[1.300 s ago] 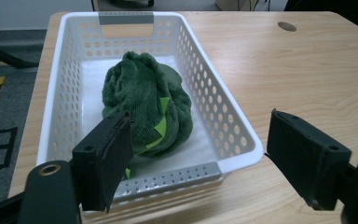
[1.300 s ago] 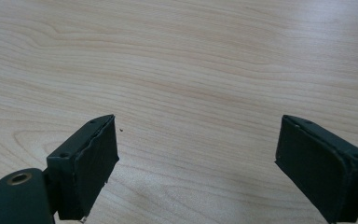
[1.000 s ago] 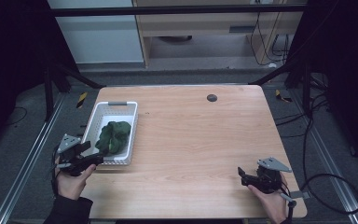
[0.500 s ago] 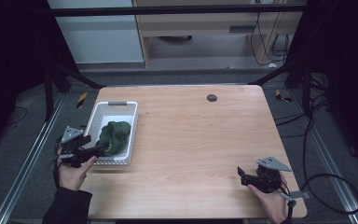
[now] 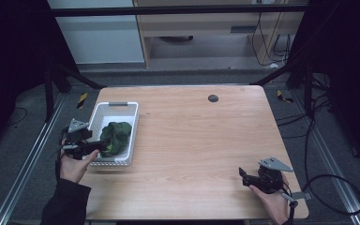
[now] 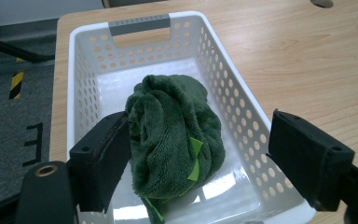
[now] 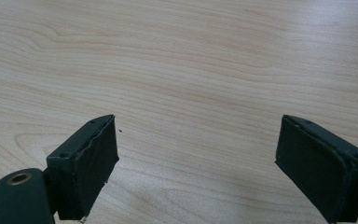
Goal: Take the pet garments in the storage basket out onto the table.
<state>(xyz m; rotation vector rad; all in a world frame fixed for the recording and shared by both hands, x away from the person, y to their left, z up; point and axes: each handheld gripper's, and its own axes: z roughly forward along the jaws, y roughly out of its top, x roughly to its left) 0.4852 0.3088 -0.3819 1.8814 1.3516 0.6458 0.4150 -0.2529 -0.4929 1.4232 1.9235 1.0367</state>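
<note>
green towel [image 6: 172,140]: bunched in white basket [image 6: 242,107], table's left side. left gripper [image 6: 200,158]: jaws wide apart, straddling towel, one pad touching it. right gripper [image 7: 198,163]: jaws wide, empty, over bare table [image 7: 191,56].

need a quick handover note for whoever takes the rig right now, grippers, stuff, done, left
Left gripper: open, jaws spread either side of the green towel; one jaw looks to be against the cloth, nothing clamped.
Right gripper: open and holding nothing, low over bare wood at the near right of the table.
Things: the towel lies bunched in the white basket at the table's left side.
Done: left gripper lined up on the towel.
Left: probably close the jaws on the towel and lift it out; the right gripper has yet to join in.
</note>
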